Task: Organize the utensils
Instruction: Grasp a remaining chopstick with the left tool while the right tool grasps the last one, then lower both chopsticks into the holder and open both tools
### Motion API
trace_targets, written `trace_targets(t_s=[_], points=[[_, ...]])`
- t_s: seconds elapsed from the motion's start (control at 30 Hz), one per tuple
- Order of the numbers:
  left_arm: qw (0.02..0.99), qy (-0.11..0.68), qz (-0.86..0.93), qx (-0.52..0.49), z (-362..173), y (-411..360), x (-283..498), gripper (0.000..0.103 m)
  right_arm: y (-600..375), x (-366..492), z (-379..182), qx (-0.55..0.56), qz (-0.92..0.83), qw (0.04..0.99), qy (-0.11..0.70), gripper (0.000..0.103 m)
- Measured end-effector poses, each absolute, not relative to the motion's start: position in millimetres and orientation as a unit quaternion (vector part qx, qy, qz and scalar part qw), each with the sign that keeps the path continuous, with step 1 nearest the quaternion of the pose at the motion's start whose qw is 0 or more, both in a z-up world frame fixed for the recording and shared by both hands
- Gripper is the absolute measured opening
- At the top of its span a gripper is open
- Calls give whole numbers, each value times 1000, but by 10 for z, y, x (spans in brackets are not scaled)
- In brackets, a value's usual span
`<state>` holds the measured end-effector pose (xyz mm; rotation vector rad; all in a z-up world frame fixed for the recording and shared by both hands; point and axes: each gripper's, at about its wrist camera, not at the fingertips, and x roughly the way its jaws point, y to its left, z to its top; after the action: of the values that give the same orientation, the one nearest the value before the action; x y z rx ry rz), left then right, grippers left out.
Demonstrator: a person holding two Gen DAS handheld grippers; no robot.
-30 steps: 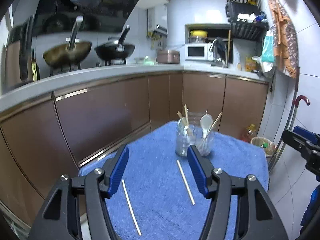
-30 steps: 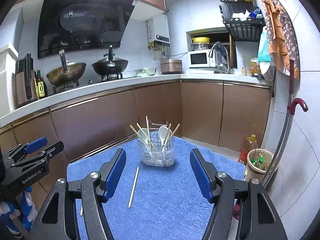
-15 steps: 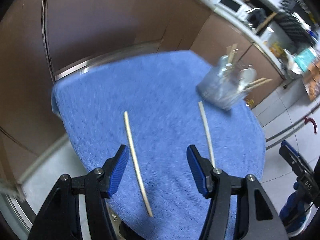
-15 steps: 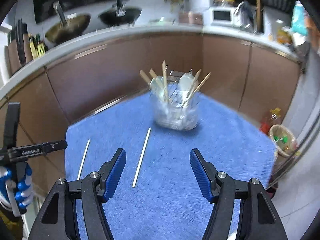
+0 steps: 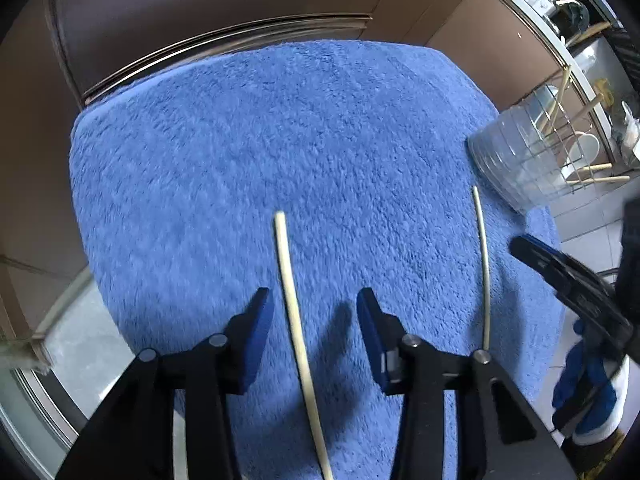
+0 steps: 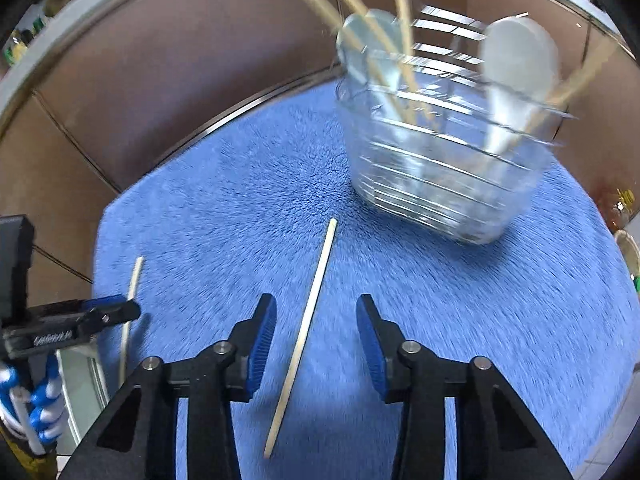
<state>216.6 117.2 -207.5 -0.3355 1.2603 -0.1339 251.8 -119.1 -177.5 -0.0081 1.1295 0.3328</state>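
Both tongs stood apart, jaws just closing: left gripper astride the left chopstick, right gripper astride the right chopstick, pads not yet touching. Chopsticks: light, stiff, smooth, apt to roll; best pinched mid-shaft. Both lay on the blue towel; its near edge was close, open room ahead. Utensil holder stood beyond.

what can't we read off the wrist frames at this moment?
- Left wrist view: near end of the chopstick between the left gripper fingers is cut off by the bottom edge.
- Right wrist view: utensil holder and its contents are motion-blurred; count unclear.
- Right wrist view: the left-hand chopstick is partly hidden by the left gripper.
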Motion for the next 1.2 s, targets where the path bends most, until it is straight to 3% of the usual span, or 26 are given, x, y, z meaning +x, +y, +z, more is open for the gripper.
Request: trace_targets(t_s=[0.23, 0.3, 0.43, 0.53, 0.83, 1.2], points=[[792, 591, -64, -140, -2074, 1129, 2233, 40, -1000, 2899, -2053, -35, 138, 813, 565, 19], [792, 592, -58, -138, -2083, 1132, 2259, 35, -953, 2935, -2105, -47, 134, 811, 568, 16], [792, 595, -40, -132, -2131, 1118, 2332, 14, -885, 2928, -2102, -71, 125, 810, 568, 10], [796, 590, -38, -128, -2139, 1169, 2299, 7, -861, 2902, -2102, -67, 127, 812, 565, 8], [822, 537, -61, -179, -2022, 1332, 2052, 5, -1093, 2336, -1650, -38, 168, 841, 513, 6], [889, 412, -123, -157, -1177, 1040, 1548, 5, -1569, 1538, -1021, 1, 167, 889, 426, 6]])
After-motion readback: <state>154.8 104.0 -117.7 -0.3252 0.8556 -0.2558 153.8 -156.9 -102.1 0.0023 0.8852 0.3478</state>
